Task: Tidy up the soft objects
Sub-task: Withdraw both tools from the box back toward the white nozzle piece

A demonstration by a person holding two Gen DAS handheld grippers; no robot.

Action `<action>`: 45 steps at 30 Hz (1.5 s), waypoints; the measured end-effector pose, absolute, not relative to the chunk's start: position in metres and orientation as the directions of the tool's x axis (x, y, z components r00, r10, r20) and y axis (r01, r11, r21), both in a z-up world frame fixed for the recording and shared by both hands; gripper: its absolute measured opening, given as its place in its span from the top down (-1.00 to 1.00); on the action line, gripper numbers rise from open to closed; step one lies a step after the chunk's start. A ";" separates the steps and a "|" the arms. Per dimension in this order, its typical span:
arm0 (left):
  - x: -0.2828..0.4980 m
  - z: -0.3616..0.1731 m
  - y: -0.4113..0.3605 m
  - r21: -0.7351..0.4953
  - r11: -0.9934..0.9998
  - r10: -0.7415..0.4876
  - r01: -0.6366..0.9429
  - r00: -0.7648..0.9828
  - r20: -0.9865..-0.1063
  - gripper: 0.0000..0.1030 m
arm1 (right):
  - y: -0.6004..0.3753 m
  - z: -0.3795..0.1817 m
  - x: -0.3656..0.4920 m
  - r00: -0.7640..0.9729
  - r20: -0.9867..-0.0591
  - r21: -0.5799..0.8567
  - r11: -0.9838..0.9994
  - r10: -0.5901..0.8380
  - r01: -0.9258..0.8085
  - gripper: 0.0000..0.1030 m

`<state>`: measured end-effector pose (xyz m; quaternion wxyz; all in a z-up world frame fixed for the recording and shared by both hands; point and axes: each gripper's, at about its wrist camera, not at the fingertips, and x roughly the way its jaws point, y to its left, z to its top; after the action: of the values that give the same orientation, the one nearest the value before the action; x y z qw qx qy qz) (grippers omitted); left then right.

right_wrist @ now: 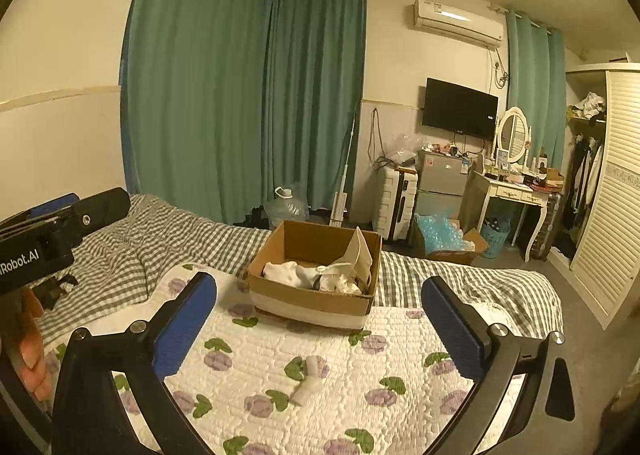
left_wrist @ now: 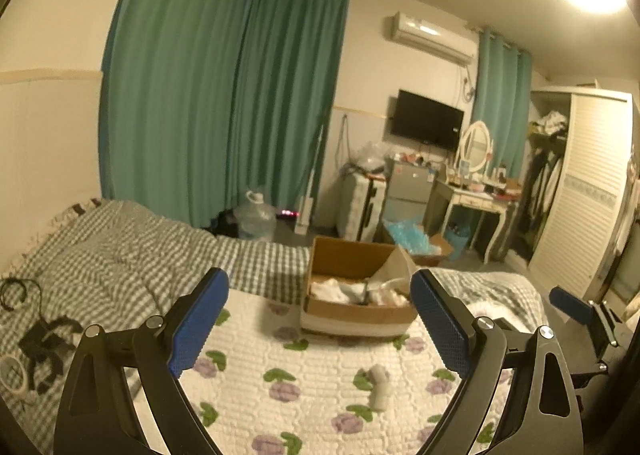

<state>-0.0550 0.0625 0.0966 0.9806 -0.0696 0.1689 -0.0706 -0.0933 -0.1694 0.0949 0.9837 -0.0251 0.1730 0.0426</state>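
**Jaws wide, one soft thing left on the bed**

Jaws on both the left gripper point(left_wrist: 320, 323) and the right gripper point(right_wrist: 320, 325) gape wide and hold nothing. A small white sock point(right_wrist: 308, 385) lies on the flowered quilt point(right_wrist: 400, 339), near the bed's front edge. Come straight down, pinch its middle, then carry it to the cardboard box point(right_wrist: 312, 305) further back, where other soft white things already sit.

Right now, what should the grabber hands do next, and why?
Probably lower the right gripper over the small white soft object lying alone on the flowered quilt. Both grippers are open and empty, and the cardboard box beyond it already holds other white soft things.
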 end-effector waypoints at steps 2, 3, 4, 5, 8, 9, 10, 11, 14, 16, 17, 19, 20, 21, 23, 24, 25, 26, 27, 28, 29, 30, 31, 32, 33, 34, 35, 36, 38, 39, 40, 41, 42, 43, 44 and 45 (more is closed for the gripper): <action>-0.055 0.089 0.062 -0.163 0.980 -0.164 0.115 0.928 -0.334 -0.81 | -0.170 0.090 -0.094 0.933 -0.352 -0.029 0.995 0.077 -0.093 -1.00; -0.057 0.086 0.063 -0.162 0.980 -0.165 0.115 0.927 -0.338 -0.81 | -0.172 0.087 -0.094 0.931 -0.357 -0.027 0.995 0.077 -0.093 -1.00; -0.056 0.081 0.062 -0.161 0.981 -0.161 0.111 0.925 -0.343 -0.81 | -0.172 0.084 -0.094 0.929 -0.362 -0.026 0.995 0.077 -0.092 -1.00; -0.056 0.077 0.062 -0.158 0.982 -0.156 0.106 0.925 -0.347 -0.81 | -0.172 0.079 -0.093 0.928 -0.365 -0.025 0.995 0.077 -0.093 -1.00; -0.050 0.065 0.058 -0.147 0.985 -0.145 0.095 0.915 -0.376 -0.81 | -0.172 0.067 -0.088 0.921 -0.384 -0.030 0.996 0.069 -0.087 -1.00; -0.047 0.060 0.057 -0.145 0.985 -0.143 0.093 0.911 -0.387 -0.81 | -0.173 0.063 -0.085 0.917 -0.394 -0.033 0.996 0.065 -0.085 -1.00; -0.041 0.054 0.056 -0.142 0.986 -0.140 0.090 0.905 -0.401 -0.81 | -0.174 0.058 -0.081 0.912 -0.406 -0.036 0.996 0.061 -0.083 -1.00; -0.039 0.051 0.056 -0.141 0.986 -0.139 0.088 0.903 -0.407 -0.81 | -0.174 0.054 -0.078 0.909 -0.412 -0.037 0.996 0.059 -0.082 -1.00; -0.028 0.038 0.054 -0.132 0.988 -0.127 0.076 0.893 -0.432 -0.81 | -0.178 0.042 -0.069 0.898 -0.435 -0.029 0.996 0.060 -0.080 -1.00; -0.022 0.031 0.052 -0.125 0.990 -0.119 0.070 0.887 -0.447 -0.81 | -0.182 0.035 -0.061 0.891 -0.449 -0.014 0.997 0.065 -0.080 -1.00; -0.018 0.028 0.052 -0.122 0.990 -0.116 0.068 0.884 -0.453 -0.81 | -0.183 0.032 -0.057 0.887 -0.457 -0.010 0.997 0.065 -0.078 -1.00; -0.011 0.021 0.050 -0.113 0.991 -0.111 0.065 0.877 -0.468 -0.81 | -0.184 0.024 -0.048 0.879 -0.472 -0.008 0.997 0.061 -0.074 -1.00; -0.008 0.017 0.049 -0.108 0.992 -0.108 0.064 0.873 -0.476 -0.81 | -0.185 0.020 -0.044 0.875 -0.480 -0.008 0.997 0.059 -0.072 -1.00; -0.004 0.014 0.048 -0.103 0.993 -0.105 0.063 0.869 -0.483 -0.81 | -0.185 0.017 -0.040 0.871 -0.488 -0.008 0.998 0.057 -0.070 -1.00; 0.004 0.006 0.046 -0.095 0.994 -0.099 0.059 0.862 -0.498 -0.81 | -0.185 0.009 -0.031 0.863 -0.502 -0.011 0.998 0.053 -0.067 -1.00; 0.007 0.002 0.045 -0.092 0.994 -0.096 0.057 0.858 -0.504 -0.81 | -0.185 0.005 -0.027 0.860 -0.508 -0.013 0.998 0.049 -0.065 -1.00; 0.011 -0.003 0.045 -0.089 0.994 -0.093 0.055 0.855 -0.510 -0.81 | -0.184 0.001 -0.023 0.856 -0.515 -0.015 0.998 0.047 -0.063 -1.00; 0.015 -0.006 0.046 -0.087 0.995 -0.092 0.055 0.852 -0.516 -0.81 | -0.184 -0.003 -0.019 0.852 -0.522 -0.015 0.998 0.045 -0.062 -1.00; 0.019 -0.010 0.045 -0.085 0.995 -0.090 0.054 0.847 -0.523 -0.81 | -0.184 -0.007 -0.015 0.847 -0.530 -0.015 0.998 0.044 -0.062 -1.00; 0.023 -0.015 0.045 -0.082 0.995 -0.088 0.053 0.841 -0.533 -0.81 | -0.184 -0.012 -0.011 0.843 -0.537 -0.015 0.998 0.044 -0.062 -1.00; 0.027 -0.020 0.045 -0.081 0.995 -0.088 0.052 0.836 -0.542 -0.81 | -0.184 -0.016 -0.007 0.838 -0.544 -0.015 0.998 0.044 -0.062 -1.00; 0.030 -0.024 0.045 -0.080 0.995 -0.088 0.053 0.831 -0.548 -0.81 | -0.184 -0.021 -0.003 0.832 -0.553 -0.015 0.998 0.045 -0.063 -1.00; 0.034 -0.030 0.045 -0.078 0.995 -0.089 0.054 0.825 -0.559 -0.81 | -0.183 -0.025 0.001 0.828 -0.560 -0.015 0.998 0.045 -0.064 -1.00; 0.037 -0.033 0.045 -0.077 0.996 -0.089 0.055 0.820 -0.565 -0.81 | -0.184 -0.031 0.006 0.820 -0.570 -0.016 0.998 0.043 -0.063 -1.00; 0.040 -0.039 0.044 -0.071 0.996 -0.085 0.053 0.814 -0.575 -0.81 | -0.183 -0.035 0.010 0.815 -0.579 -0.016 0.998 0.042 -0.062 -1.00; 0.043 -0.043 0.044 -0.066 0.996 -0.080 0.051 0.810 -0.581 -0.81 | -0.184 -0.042 0.015 0.806 -0.591 -0.013 0.998 0.043 -0.063 -1.00; 0.045 -0.048 0.043 -0.059 0.997 -0.076 0.051 0.805 -0.588 -0.81 | -0.184 -0.046 0.018 0.800 -0.598 -0.011 0.998 0.045 -0.064 -1.00; 0.048 -0.051 0.043 -0.055 0.997 -0.076 0.053 0.802 -0.593 -0.81 | -0.185 -0.052 0.022 0.792 -0.609 -0.009 0.998 0.046 -0.065 -1.00; 0.052 -0.060 0.041 -0.046 0.997 -0.074 0.058 0.793 -0.605 -0.81 | -0.185 -0.065 0.029 0.776 -0.629 -0.008 0.998 0.048 -0.068 -1.00; 0.054 -0.065 0.041 -0.044 0.997 -0.074 0.059 0.789 -0.610 -0.81 | -0.184 -0.070 0.032 0.770 -0.636 -0.007 0.998 0.049 -0.069 -1.00; 0.056 -0.069 0.041 -0.046 0.997 -0.075 0.059 0.786 -0.614 -0.81 | -0.184 -0.075 0.035 0.763 -0.644 -0.006 0.997 0.050 -0.071 -0.99; 0.058 -0.074 0.041 -0.054 0.997 -0.081 0.060 0.781 -0.620 -0.80 | -0.184 -0.080 0.038 0.755 -0.654 -0.004 0.997 0.054 -0.075 -0.99; 0.061 -0.080 0.041 -0.061 0.996 -0.087 0.062 0.772 -0.629 -0.80 | -0.183 -0.086 0.041 0.744 -0.666 0.000 0.997 0.060 -0.081 -0.95; 0.063 -0.086 0.041 -0.063 0.996 -0.092 0.067 0.763 -0.640 -0.79 | -0.182 -0.091 0.043 0.735 -0.674 0.003 0.996 0.066 -0.086 -0.89; 0.064 -0.091 0.041 -0.059 0.996 -0.091 0.069 0.756 -0.648 -0.79 | -0.182 -0.096 0.046 0.724 -0.686 0.008 0.996 0.072 -0.092 -0.88; 0.066 -0.095 0.040 -0.050 0.996 -0.084 0.068 0.752 -0.654 -0.79 | -0.180 -0.103 0.049 0.711 -0.699 0.011 0.995 0.077 -0.098 -0.84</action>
<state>0.0659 0.0397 -0.0954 0.9358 -0.0116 0.3501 -0.0408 0.0487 -0.1804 -0.1028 0.9249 -0.0135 0.3770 0.0472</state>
